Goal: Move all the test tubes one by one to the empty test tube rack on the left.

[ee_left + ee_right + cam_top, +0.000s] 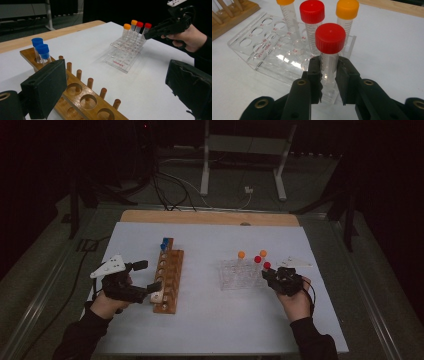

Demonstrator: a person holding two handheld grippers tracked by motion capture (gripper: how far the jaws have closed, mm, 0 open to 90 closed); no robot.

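R gripper [329,75] has its fingers [314,75] clenched on the nearest red-capped tube [330,47] – lower centre of the right gripper view, pads on its clear body just below the cap. Tube stands upright in the near corner of the clear rack [262,53], w/ another red-capped tube [312,22] and two orange-capped ones [347,15] behind it. L gripper [145,277] at lower left of the high view, fingers released, spread wide beside the wooden rack [167,280] on the tabletop [210,320] – blue-capped tubes [41,48] at its far end.
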